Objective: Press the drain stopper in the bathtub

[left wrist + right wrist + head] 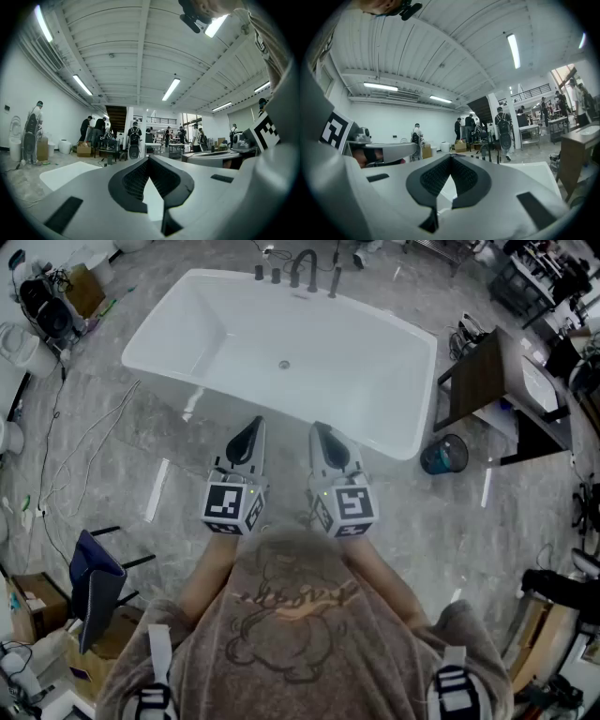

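Your left hand-held gripper (257, 425) and right hand-held gripper (319, 428) are both closed and empty, side by side at the bathtub's (394, 442) near rim, the drain stopper (284, 364) on its floor beyond them.

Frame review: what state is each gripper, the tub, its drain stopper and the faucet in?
Left gripper: shut, empty.
Right gripper: shut, empty.
Bathtub: no water visible.
Drain stopper: untouched; up or down too small to tell.
Faucet: no stream visible.
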A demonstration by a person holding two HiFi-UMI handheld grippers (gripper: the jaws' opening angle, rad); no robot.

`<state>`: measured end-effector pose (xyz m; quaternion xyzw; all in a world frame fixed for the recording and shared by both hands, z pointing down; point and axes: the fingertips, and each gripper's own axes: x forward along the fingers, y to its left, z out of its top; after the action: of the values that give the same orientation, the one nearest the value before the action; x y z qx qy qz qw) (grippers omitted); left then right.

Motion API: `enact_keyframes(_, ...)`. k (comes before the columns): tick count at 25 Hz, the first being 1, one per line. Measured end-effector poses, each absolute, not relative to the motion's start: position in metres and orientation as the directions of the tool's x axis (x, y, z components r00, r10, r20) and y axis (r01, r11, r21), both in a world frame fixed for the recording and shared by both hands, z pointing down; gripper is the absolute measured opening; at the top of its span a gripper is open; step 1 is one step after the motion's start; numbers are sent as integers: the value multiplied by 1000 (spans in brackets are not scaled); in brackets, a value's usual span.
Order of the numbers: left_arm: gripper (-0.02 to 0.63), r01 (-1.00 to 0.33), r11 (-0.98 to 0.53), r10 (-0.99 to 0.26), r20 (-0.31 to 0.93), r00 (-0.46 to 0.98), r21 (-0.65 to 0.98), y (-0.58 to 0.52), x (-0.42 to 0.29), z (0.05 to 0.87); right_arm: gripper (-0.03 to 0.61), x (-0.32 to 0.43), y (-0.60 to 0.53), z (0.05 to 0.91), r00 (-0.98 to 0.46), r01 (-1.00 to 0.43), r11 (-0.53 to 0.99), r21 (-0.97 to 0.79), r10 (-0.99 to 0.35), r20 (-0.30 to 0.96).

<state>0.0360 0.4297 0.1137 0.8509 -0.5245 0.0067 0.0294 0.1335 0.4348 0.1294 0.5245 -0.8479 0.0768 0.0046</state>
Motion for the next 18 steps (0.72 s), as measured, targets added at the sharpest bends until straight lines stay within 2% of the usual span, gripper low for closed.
enact_keyframes(18, 2, -847, -531, -846, 46, 532, 36, 419, 11, 123, 5, 110, 432, 137, -415, -908, 408, -97, -906, 76)
